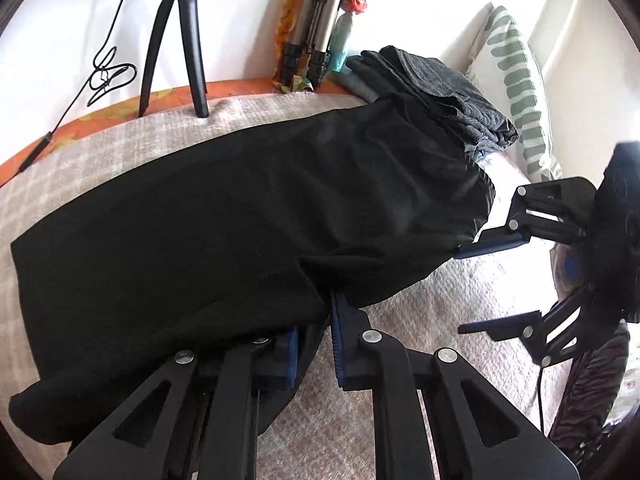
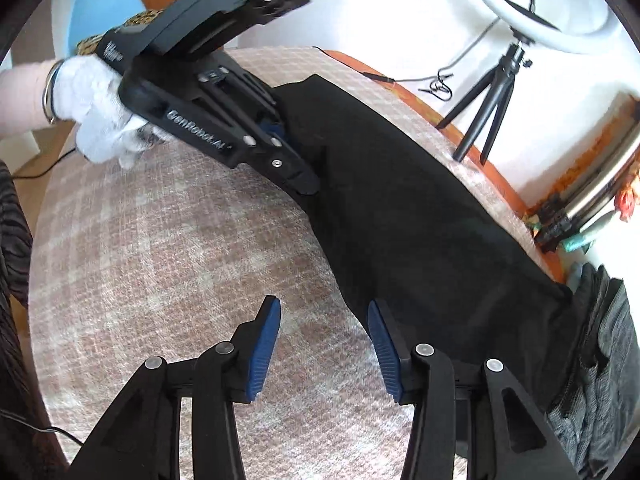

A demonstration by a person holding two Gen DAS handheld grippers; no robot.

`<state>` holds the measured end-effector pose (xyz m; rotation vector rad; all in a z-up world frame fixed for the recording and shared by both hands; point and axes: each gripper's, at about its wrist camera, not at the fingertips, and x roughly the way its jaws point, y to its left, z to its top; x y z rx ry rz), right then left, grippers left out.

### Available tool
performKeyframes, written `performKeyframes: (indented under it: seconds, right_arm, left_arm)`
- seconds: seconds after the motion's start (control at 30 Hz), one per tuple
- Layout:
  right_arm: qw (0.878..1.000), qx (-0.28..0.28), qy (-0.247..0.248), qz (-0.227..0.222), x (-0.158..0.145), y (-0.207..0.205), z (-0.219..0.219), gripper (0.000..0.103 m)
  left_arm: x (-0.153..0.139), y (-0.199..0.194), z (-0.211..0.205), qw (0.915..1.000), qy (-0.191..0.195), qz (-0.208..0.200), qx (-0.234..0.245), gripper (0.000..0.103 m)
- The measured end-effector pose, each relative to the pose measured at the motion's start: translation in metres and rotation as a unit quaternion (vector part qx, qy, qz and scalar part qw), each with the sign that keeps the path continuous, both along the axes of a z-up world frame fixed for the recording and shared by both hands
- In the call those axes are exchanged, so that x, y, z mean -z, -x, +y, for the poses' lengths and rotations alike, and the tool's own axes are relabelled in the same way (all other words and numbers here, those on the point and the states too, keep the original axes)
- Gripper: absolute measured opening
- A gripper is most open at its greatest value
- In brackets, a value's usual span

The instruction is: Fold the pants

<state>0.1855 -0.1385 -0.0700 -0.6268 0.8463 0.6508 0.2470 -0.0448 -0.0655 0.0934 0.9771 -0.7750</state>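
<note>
The left gripper (image 1: 314,344) has its two blue-padded fingers parted, black fabric draped between and over them; whether they grip it cannot be told. The right gripper (image 2: 324,320) stands wide open and empty, one finger at the waist edge. One pair of black pants (image 1: 224,216) lies lengthwise on the checked bedcover (image 2: 160,248). Beyond: one stack of dark folded clothes (image 1: 444,84), one black tripod (image 1: 176,40), one leaf-print pillow (image 1: 516,80).
</note>
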Motion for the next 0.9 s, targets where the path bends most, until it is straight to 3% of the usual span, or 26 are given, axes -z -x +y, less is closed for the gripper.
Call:
performKeyframes:
  seconds: [0.2, 0.27, 0.4, 0.5, 0.67, 0.7, 0.73, 0.77, 0.9]
  right_arm:
    - [0.996, -0.018, 0.070, -0.056, 0.023, -0.022, 0.026, 0.038]
    - [0.995, -0.014, 0.072, -0.069, 0.025, -0.031, 0.028, 0.038]
    - [0.996, 0.002, 0.043, -0.076, 0.015, -0.040, 0.028, 0.036]
    - [0.995, -0.012, 0.055, -0.088, 0.013, -0.041, 0.033, 0.036]
    - [0.993, -0.037, 0.076, -0.087, 0.022, -0.047, 0.046, 0.026]
    - [0.993, -0.040, 0.075, -0.082, 0.022, -0.048, 0.047, 0.022]
    - [0.994, -0.041, 0.072, -0.074, 0.022, -0.050, 0.048, 0.007]
    - [0.995, -0.041, 0.063, -0.063, 0.019, -0.051, 0.047, 0.003]
    - [0.999, -0.049, 0.005, -0.019, -0.002, -0.041, 0.035, 0.001]
  left_arm:
    - [-0.007, -0.016, 0.007, 0.9996, 0.023, 0.019, -0.005, 0.012]
    - [-0.008, -0.014, 0.012, 0.9996, 0.023, 0.018, -0.002, 0.017]
    - [-0.004, -0.005, 0.025, 0.9992, 0.025, 0.026, 0.015, 0.017]
    - [0.003, 0.002, 0.030, 0.9992, 0.009, 0.033, 0.019, 0.017]
    - [0.007, 0.014, 0.048, 0.9993, -0.009, 0.032, 0.017, 0.017]
    - [0.005, 0.016, 0.055, 0.9995, -0.011, 0.026, 0.014, 0.017]
    - [0.000, 0.018, 0.063, 0.9997, -0.011, 0.019, 0.010, 0.017]
    - [-0.005, 0.021, 0.071, 0.9999, -0.010, 0.011, 0.006, 0.017]
    - [-0.029, 0.023, 0.106, 0.9989, -0.024, -0.036, -0.021, 0.018]
